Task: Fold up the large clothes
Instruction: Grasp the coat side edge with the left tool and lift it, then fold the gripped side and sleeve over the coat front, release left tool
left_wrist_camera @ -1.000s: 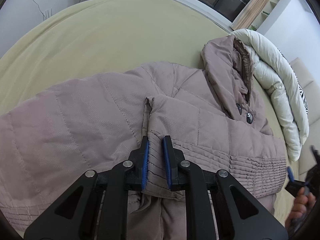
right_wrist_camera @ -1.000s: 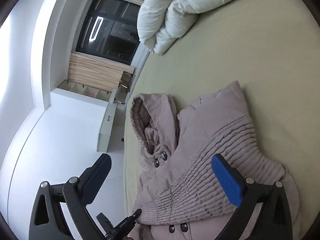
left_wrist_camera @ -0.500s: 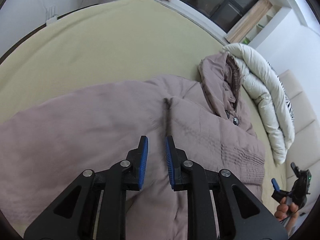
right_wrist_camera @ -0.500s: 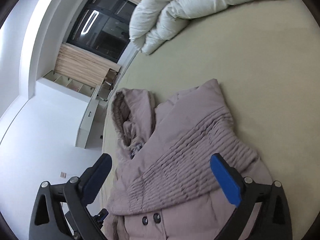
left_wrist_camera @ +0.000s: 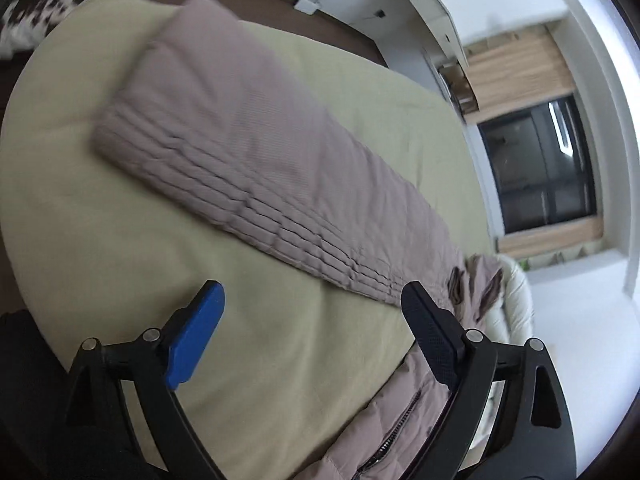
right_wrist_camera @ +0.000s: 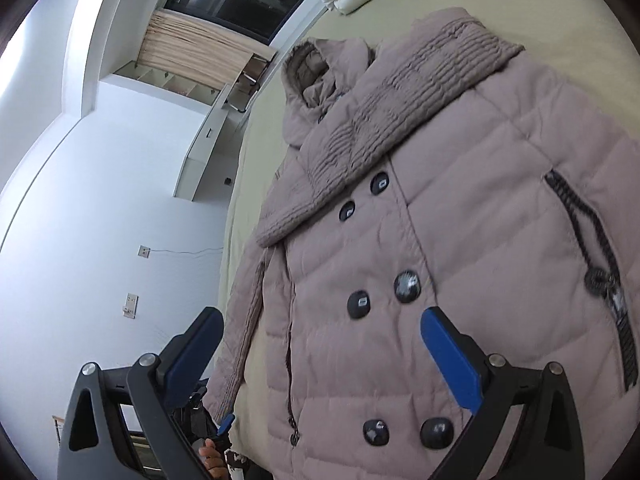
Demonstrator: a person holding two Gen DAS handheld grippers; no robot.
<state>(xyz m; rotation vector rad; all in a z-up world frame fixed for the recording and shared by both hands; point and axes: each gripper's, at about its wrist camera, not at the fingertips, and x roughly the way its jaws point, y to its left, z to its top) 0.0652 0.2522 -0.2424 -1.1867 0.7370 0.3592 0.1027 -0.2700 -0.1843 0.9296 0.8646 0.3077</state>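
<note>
Coat spans the bed; left claw opening empty, right claw spread.

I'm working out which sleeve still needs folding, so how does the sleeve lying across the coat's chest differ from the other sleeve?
The folded sleeve lies slanted across the coat front, its ribbed cuff beside the upper buttons. The other sleeve stretches out flat over the bed sheet, clear of the body. Both are the same mauve quilted fabric with ribbed bands.
</note>
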